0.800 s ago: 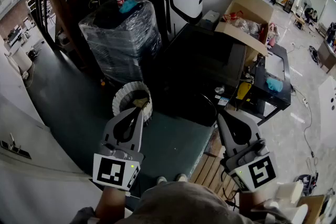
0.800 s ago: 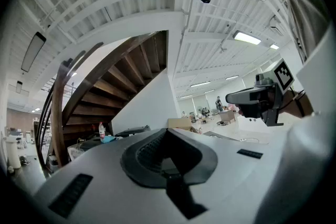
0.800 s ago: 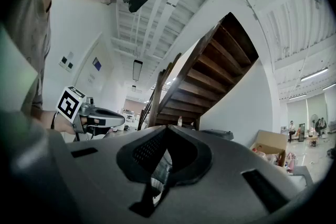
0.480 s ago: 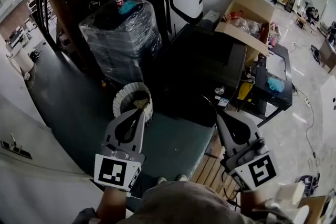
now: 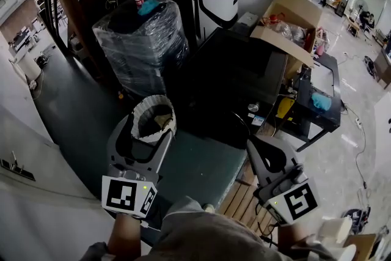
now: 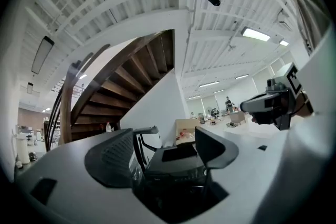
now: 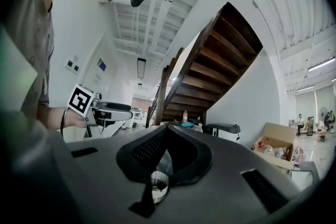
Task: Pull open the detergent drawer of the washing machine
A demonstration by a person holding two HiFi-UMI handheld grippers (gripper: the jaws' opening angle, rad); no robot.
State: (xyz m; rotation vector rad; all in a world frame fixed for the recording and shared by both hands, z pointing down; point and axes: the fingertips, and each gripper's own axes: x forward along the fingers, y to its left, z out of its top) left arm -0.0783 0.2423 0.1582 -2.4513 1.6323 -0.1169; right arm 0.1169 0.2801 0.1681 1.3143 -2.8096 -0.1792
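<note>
We hold both grippers level and low in front of us, at seven and five o'clock on the head view's face. Both are well apart from every appliance, so this reads as an approach pose, and no pull has begun.

The left gripper point(image 5: 146, 130) has its jaws spread wide with nothing between the pads; its own view shows only distant things through the gap. We judge it is held open in readiness to slip over a drawer front once we are near enough. The right gripper point(image 5: 255, 147) has its jaws pressed together at the tips and pinches nothing. We judge it is the spare hand, kept closed and off to the side so that it snags on nothing.

The detergent drawer cannot be made out in any view. We take the black-and-white appliance point(image 5: 211, 0) at twelve o'clock, against the wall, for the machine the task means, but its front is too small to show a drawer. A large dark box point(image 5: 238, 76) stands between it and us, and a film-wrapped stack point(image 5: 140, 40) stands at eleven o'clock. A white ribbed basket point(image 5: 154, 99) sits at nine o'clock, just beyond the left tips. That clutter likely explains why we keep the grippers tucked close.
</note>
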